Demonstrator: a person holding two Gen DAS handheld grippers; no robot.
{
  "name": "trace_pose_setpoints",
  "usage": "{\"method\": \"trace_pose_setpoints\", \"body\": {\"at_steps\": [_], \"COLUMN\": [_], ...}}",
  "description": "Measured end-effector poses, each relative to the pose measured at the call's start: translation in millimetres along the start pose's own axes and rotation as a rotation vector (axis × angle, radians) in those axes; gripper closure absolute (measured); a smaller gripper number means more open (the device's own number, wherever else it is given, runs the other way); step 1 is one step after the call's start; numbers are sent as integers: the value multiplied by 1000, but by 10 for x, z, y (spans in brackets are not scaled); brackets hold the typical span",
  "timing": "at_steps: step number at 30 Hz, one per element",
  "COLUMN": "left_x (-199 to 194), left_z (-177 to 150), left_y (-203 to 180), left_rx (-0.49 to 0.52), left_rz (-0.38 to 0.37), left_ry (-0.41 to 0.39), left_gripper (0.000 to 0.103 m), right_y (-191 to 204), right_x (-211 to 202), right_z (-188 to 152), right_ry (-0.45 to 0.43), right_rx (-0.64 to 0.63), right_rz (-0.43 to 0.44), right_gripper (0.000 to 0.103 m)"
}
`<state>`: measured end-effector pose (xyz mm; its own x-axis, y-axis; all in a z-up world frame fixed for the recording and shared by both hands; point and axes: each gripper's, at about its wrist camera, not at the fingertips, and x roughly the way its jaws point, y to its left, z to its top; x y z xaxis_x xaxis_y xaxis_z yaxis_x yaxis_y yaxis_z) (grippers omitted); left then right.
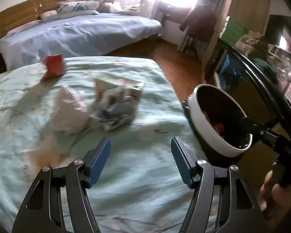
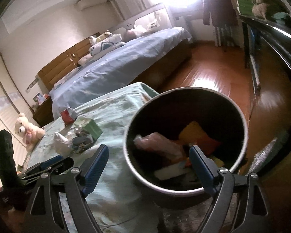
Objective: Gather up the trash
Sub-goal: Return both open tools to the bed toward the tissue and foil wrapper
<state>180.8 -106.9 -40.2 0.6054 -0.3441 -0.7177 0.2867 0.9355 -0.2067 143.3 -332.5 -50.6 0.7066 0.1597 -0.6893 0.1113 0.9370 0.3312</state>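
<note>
While your right gripper [image 2: 148, 167] is hanging over the bin [image 2: 186, 141] with its jaws spread wide and nothing between them, your left gripper [image 1: 140, 161] is standing released too, empty, over the pale green bedcover [image 1: 126, 194]. The bin is sitting just off the right edge of that cover, its round mouth facing up, with a pink wrapper [image 2: 157, 145] and a yellow and red packet [image 2: 198, 136] already lying inside. The remaining trash is waiting on the cover ahead of your left gripper: a crumpled white bag [image 1: 67, 112] touching a crushed printed wrapper [image 1: 116, 112], with a green box [image 1: 118, 87] just behind them, its long axis running left to right; the blur is hiding finer detail. A red carton [image 1: 54, 68] is standing upright farther back, near the far edge. The stretch of cover between your left jaws and the pile is lying open, and wooden floor [image 2: 209, 73] is showing past the bin.
</note>
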Motion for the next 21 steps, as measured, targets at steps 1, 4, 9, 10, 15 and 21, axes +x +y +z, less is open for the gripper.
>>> {"method": "trace_pose_setpoints", "body": {"at_steps": [1,4,9,10,15,21], "left_x": [-25,-87,-147,-152,-193,-186], "left_z": [-12,-44,-83,-87,-126,-101], "left_y": [71,238,485,522,723,862], "left_rx": [-13,-42,-80,-85,-112,-116], "left_rz": [6,23,58,63,89,110], "left_ry": [-3,-12,-17,-17,-18,-21], "left_gripper": [38,37,37,37,37,37], "right_y": [21,149,382,416,646,870], "right_x": [5,28,121,129,215,320], "right_z": [-2,-26,-76,-88,-150,-207], "right_ry": [0,5,26,32,56,80], "right_rx": [-4,-19,-49,-53,-100,-134], "right_rz": [5,23,53,57,85,110], "right_gripper": [16,16,15,15,15,15]}}
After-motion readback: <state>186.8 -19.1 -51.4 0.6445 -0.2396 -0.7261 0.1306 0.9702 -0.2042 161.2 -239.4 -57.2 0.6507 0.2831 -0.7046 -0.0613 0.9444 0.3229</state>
